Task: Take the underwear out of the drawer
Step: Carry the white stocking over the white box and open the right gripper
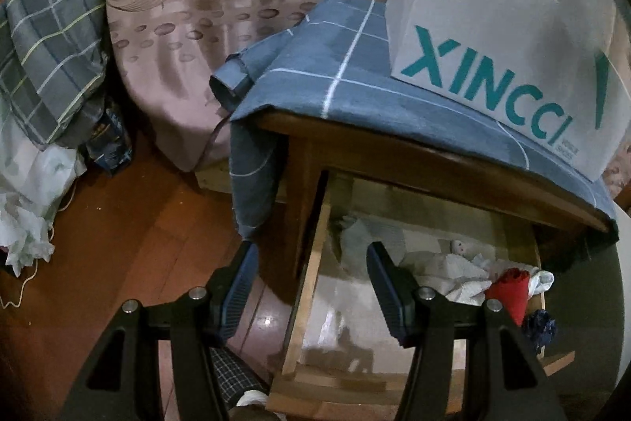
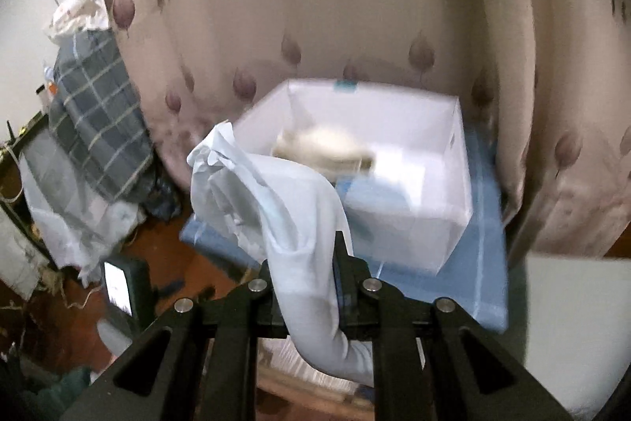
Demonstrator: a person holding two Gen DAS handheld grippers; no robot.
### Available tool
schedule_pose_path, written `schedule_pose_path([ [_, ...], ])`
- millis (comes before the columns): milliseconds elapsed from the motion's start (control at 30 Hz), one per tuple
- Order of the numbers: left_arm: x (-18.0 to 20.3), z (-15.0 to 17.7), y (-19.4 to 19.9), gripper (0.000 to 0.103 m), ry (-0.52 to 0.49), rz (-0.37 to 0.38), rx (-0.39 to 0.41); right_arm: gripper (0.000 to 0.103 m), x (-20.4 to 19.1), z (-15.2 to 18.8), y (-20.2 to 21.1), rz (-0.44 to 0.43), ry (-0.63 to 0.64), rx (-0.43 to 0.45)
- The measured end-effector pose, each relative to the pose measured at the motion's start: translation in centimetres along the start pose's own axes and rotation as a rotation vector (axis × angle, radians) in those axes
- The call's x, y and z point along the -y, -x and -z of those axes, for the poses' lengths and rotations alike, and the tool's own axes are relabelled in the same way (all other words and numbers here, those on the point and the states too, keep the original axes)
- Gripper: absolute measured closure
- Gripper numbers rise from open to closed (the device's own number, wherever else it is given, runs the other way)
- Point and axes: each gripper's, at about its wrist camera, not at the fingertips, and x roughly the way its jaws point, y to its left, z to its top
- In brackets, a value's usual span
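Note:
My right gripper is shut on a pale blue-white piece of underwear and holds it up in front of the open white box on the blue cloth. A cream folded garment lies inside that box. My left gripper is open and empty above the left side of the pulled-out wooden drawer. In the drawer lie white garments, a red piece and a dark blue piece at its right.
The white box marked XINCCI stands on a blue checked cloth over the wooden table. Patterned beige curtains hang behind. Grey plaid bedding is piled at the left, on a red-brown wooden floor.

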Motion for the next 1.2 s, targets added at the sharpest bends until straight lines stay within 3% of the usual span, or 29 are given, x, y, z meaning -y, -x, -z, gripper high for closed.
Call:
schedule_pose_path([
  [167,0.0,0.1,-0.1,0.044,0.003,0.005,-0.009,0.089,0.5,-5.5,0.1,0.071,0.011,0.056],
  [367,-0.3,0.1,-0.4,0.044,0.020,0.018,-0.024,0.089,1.5,-9.3,-3.3,0.163,0.006,0.070],
  [500,-0.5,0.0,-0.6,0.044,0.034,0.024,-0.029,0.089,2.4,-10.0,-7.9,0.251,0.011,0.025],
  [700,-0.7,-0.4,-1.0,0.044,0.044,0.025,-0.031,0.089,4.7,-8.2,-14.4,0.322,-0.020,-0.082],
  [833,-0.5,-0.5,-1.4,0.044,0.049,0.043,-0.050,0.086,5.9,-7.0,-16.7,0.310,-0.039,-0.146],
  [1067,0.3,-0.4,-1.6,0.044,0.022,0.042,-0.053,0.053,6.9,-5.2,-17.0,0.213,-0.083,-0.186],
  [1200,0.6,-0.2,-1.8,0.044,0.010,0.030,-0.063,0.050,5.9,-5.1,-15.4,0.163,-0.076,-0.170],
])
